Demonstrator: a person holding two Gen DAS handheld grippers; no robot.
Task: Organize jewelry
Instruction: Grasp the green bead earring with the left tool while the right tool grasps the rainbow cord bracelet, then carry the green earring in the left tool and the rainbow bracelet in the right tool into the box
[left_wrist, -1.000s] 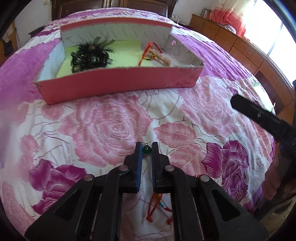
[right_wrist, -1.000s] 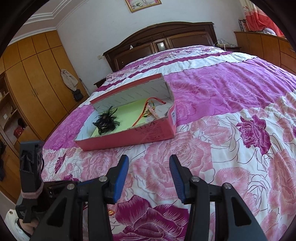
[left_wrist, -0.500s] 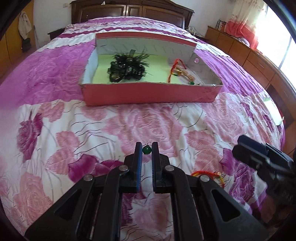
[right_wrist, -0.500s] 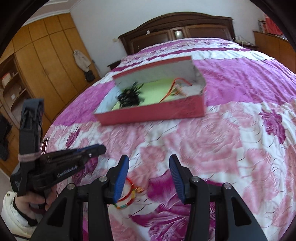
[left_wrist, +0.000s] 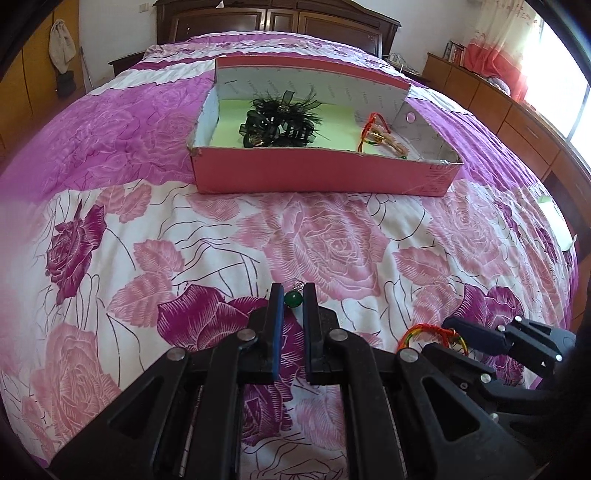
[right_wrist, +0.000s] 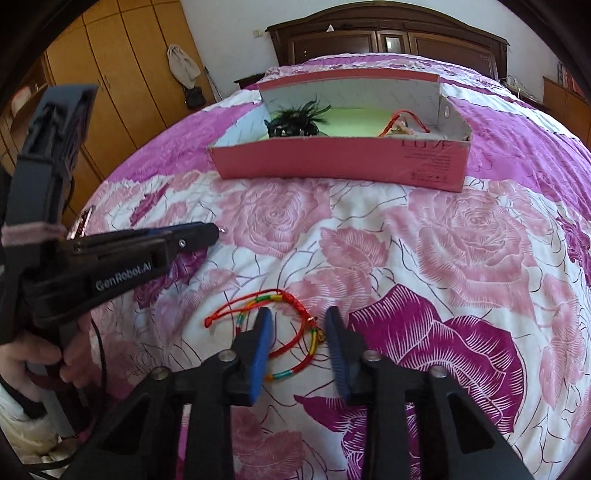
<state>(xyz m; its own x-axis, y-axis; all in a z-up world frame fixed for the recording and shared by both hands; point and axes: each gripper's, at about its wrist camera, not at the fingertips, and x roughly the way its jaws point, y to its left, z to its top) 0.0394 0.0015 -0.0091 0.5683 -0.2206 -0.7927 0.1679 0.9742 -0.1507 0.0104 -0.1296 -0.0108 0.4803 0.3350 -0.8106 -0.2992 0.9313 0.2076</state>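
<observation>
Jewelry is sitting in three places: a green bead pendant (left_wrist: 293, 299) is pinched in my left gripper (left_wrist: 293, 301), a red braided cord bracelet (right_wrist: 284, 325) is lying on the rose-print bedspread (right_wrist: 461, 240), and a black feathered hair piece (left_wrist: 280, 120) plus a red cord piece (left_wrist: 376, 129) are already lying in the pink box (left_wrist: 321, 175). Risks as I'm judging them: the bead is round and only gripped near the fingertips, so it could be squirting out on the way to the box; the bracelet is thin and lying flat on soft quilt, so my right fingers could be closing on fabric or on only one strand and dragging it. My left gripper is clamped together on the bead, its silver loop poking past the tips. My right gripper (right_wrist: 299, 332) is spread apart, holding nothing, its fingers hovering over the bracelet, one on each side; whether they are touching the cord, I can't tell.
</observation>
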